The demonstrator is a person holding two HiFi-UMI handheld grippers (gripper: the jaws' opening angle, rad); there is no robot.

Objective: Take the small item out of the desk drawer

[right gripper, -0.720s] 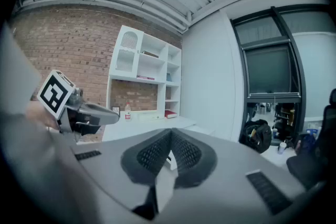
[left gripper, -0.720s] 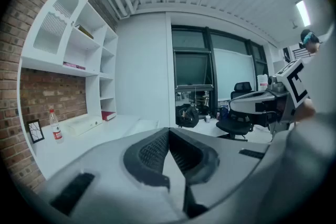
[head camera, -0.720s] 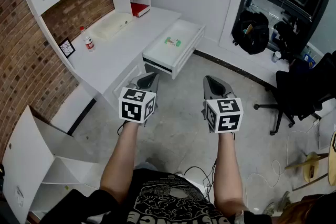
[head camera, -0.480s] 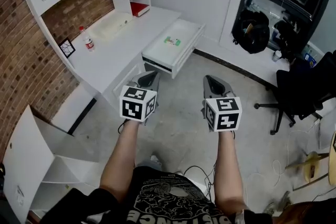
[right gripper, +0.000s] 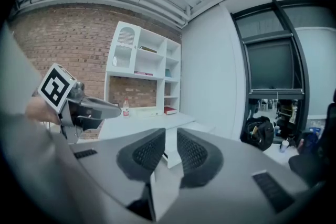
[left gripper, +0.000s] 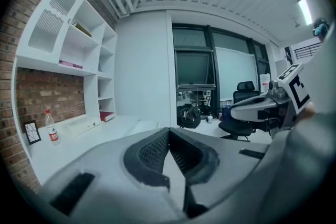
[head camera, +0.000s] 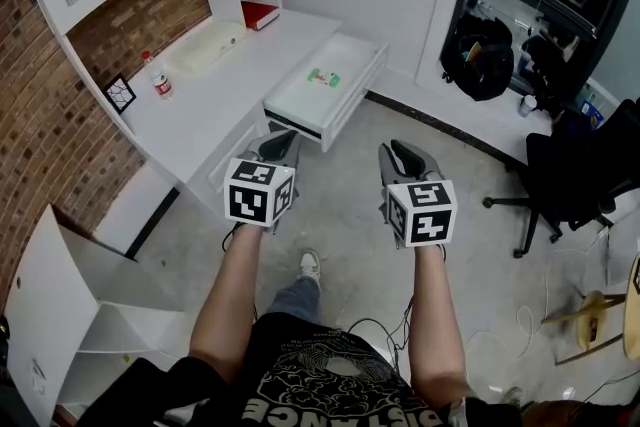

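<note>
drawer [head camera: 290, 97] open over floor [head camera: 340, 205] w/ item [head camera: 324, 77] inside

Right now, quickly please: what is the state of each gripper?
Left gripper: closed, jaw tips together, holding nothing.
Right gripper: jaws slightly apart, holding nothing.

My head view looks steeply down from overhead; both gripper views ride low, facing the white shelf-backed desk [head camera: 215, 100] all share.
</note>
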